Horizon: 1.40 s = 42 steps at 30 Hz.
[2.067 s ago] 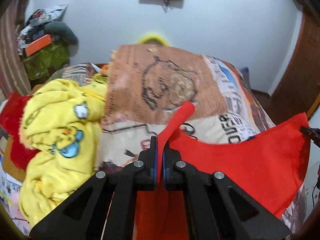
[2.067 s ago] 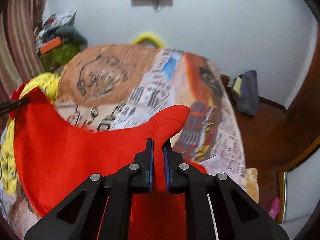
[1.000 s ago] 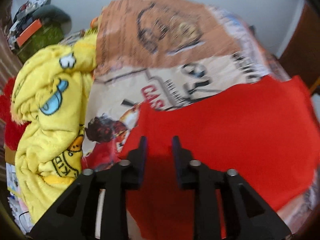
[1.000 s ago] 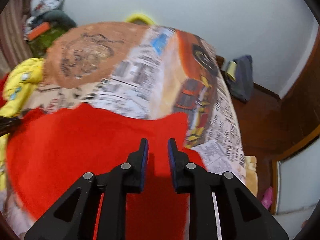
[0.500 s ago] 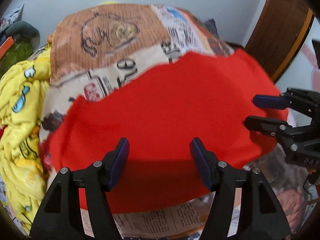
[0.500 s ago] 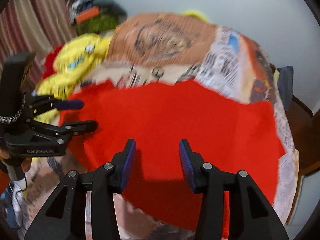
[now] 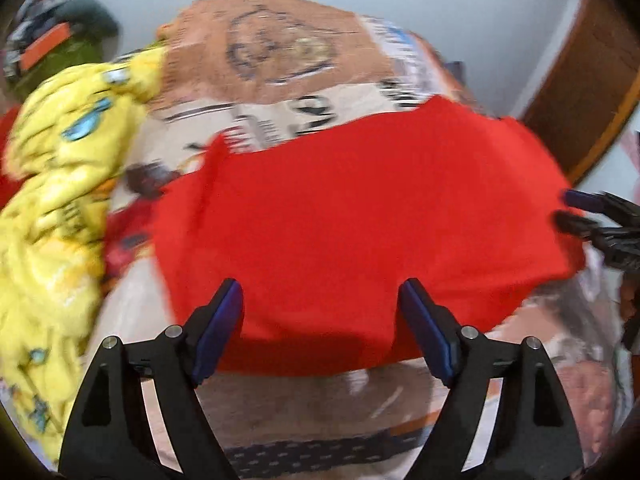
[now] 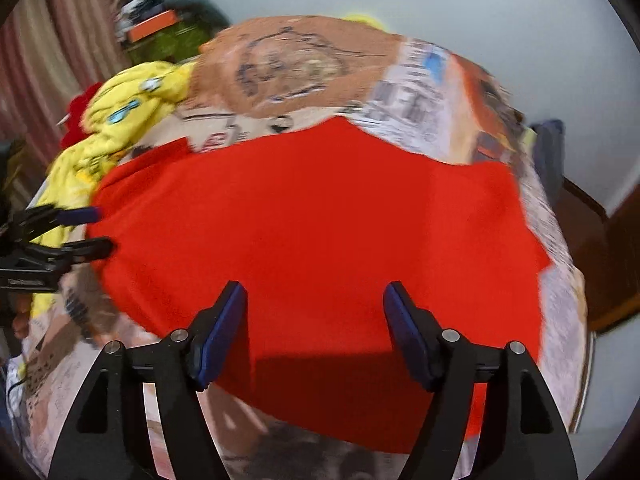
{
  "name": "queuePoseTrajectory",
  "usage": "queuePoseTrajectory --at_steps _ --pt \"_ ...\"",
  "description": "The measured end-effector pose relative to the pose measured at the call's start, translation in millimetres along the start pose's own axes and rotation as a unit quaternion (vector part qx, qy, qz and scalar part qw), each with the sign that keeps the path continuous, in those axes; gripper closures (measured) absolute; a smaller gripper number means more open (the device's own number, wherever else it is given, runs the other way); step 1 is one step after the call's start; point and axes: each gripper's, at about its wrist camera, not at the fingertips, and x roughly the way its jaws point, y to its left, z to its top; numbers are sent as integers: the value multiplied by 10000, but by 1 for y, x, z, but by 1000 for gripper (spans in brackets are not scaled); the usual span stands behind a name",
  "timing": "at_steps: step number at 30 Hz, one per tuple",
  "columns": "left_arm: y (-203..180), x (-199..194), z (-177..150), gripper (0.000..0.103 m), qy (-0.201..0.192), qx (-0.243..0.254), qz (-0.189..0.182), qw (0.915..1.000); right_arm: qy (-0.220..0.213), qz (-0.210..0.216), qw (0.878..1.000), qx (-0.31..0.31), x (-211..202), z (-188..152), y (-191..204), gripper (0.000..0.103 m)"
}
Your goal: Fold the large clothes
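Both views are motion-blurred, so the print on the bed cover [image 7: 280, 92] and the folds of the red cloth [image 7: 360, 216] are hard to make out. The red cloth lies spread flat on the bed, its near edge toward both grippers; in the right wrist view its right edge sits near the bed's right side. A yellow blanket [image 7: 52, 184] is bunched on the bed left of the red cloth, cut off by the frame edge. The left gripper [image 7: 320, 316] hovers over the cloth's near edge with fingers spread wide, holding nothing. The right gripper [image 8: 314, 316] is likewise spread wide and empty above the cloth's near part. Each gripper appears only partly at the other view's border, beside a side edge of the cloth. Compared with 2.1 s ago, when both grippers pinched the cloth's corners and held it raised, the cloth has been released onto the bed, and the finger gap has widened since 0.5 s ago.
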Motion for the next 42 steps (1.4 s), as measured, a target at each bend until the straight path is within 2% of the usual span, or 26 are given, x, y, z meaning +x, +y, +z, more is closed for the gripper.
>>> queuePoseTrajectory --at_steps 2,5,11,13,16,20,22,27,32,34,36,37,39,42 --pt "17 4 -8 21 71 -185 146 9997 87 6 9995 302 2 -6 -19 34" --pt "39 11 -19 21 249 -537 227 9980 107 427 9950 892 1 -16 -45 32" --pt "77 17 -49 21 492 -1038 546 9919 96 -283 9894 1421 -6 -38 -80 31" --pt "85 13 -55 21 463 -1181 477 9908 134 -447 9873 1518 -8 -45 -91 31" --pt "87 6 -60 21 395 -1280 481 9898 183 -597 9829 1731 -14 -54 -110 31" --pt "82 -7 -55 21 200 -1203 800 9893 126 -619 9780 1989 -24 -60 -124 31" --pt "80 -16 -51 21 74 -1235 825 9889 41 -651 9789 1939 -31 -57 -123 31" --pt "74 -41 -39 21 -275 -1560 285 9870 -295 -577 9837 1674 -47 -38 -106 31" --pt "63 -45 -34 21 -430 -2001 -625 9768 -642 -253 9890 1307 -52 -8 -74 30" --pt "58 -39 -36 21 -369 -2203 -1011 9695 -651 -88 9918 1094 -45 0 -57 30" --pt "59 -27 -41 21 -227 -2479 -1393 9584 -592 18 9944 877 -36 7 -41 30" --pt "60 -16 -45 21 -81 -2706 -1653 9484 -520 68 9960 727 -28 9 -31 30" --pt "63 -1 -51 21 138 -3003 -1952 9336 -338 112 9981 507 -12 11 -18 30" --pt "63 17 -59 21 326 -3279 -2075 9211 -31 136 9996 261 13 7 -4 30"
